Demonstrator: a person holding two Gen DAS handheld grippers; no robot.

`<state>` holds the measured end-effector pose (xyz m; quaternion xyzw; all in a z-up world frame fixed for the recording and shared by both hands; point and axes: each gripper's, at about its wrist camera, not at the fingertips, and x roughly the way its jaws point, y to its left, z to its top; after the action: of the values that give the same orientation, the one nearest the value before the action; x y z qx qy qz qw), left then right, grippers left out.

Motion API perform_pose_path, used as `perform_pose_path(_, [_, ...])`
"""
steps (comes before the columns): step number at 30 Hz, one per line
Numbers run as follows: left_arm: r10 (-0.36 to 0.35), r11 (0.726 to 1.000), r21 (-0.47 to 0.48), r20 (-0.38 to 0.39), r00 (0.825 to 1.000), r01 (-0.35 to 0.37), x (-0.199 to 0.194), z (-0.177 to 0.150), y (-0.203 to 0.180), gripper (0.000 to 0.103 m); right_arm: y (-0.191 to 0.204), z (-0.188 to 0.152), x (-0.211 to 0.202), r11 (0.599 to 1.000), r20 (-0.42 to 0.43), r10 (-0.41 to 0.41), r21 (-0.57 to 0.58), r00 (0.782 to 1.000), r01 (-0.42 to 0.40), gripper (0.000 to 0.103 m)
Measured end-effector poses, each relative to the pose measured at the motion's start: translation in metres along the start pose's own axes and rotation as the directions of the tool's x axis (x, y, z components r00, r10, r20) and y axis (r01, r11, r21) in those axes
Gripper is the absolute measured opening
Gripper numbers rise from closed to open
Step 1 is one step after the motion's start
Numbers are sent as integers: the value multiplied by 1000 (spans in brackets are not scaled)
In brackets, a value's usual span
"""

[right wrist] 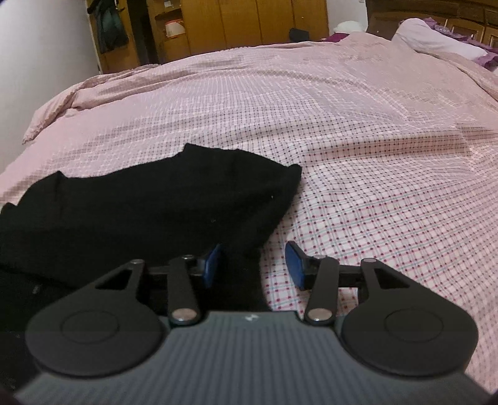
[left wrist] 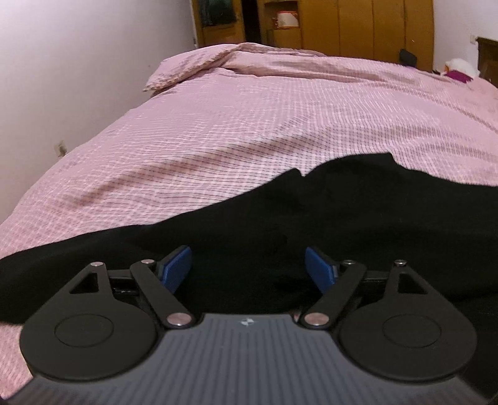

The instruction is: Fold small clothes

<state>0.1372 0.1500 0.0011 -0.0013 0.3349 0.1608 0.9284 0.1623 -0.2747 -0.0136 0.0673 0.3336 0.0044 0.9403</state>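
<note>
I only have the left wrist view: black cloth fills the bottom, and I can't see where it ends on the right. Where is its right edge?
Observer: In the right wrist view the black garment ends in a rounded corner, with bare pink checked bedcover beyond.
Operator: Is the right gripper holding it?
Observer: No. The right gripper is open, straddling the garment's right edge, pads not pressing.
Operator: Anything at the head of the bed on that side?
Observer: A pale pillow lies against the dark headboard.
</note>
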Motion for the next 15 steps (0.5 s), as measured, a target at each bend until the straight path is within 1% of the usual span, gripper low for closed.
perform_pose_path(6, [26, 999, -40, -37, 999, -27, -30, -1, 25, 85, 10, -2, -31, 1000, 35, 30, -8, 999, -30, 53])
perform_pose_path(11, [52, 996, -70, -38, 998, -54, -56, -5, 49, 86, 25, -6, -62, 997, 51, 75, -35, 996, -73, 54])
perform_pose_path(15, [71, 994, -86, -37, 997, -73, -74, -11, 68, 89, 35, -12, -82, 995, 49, 96, -43, 994, -94, 54])
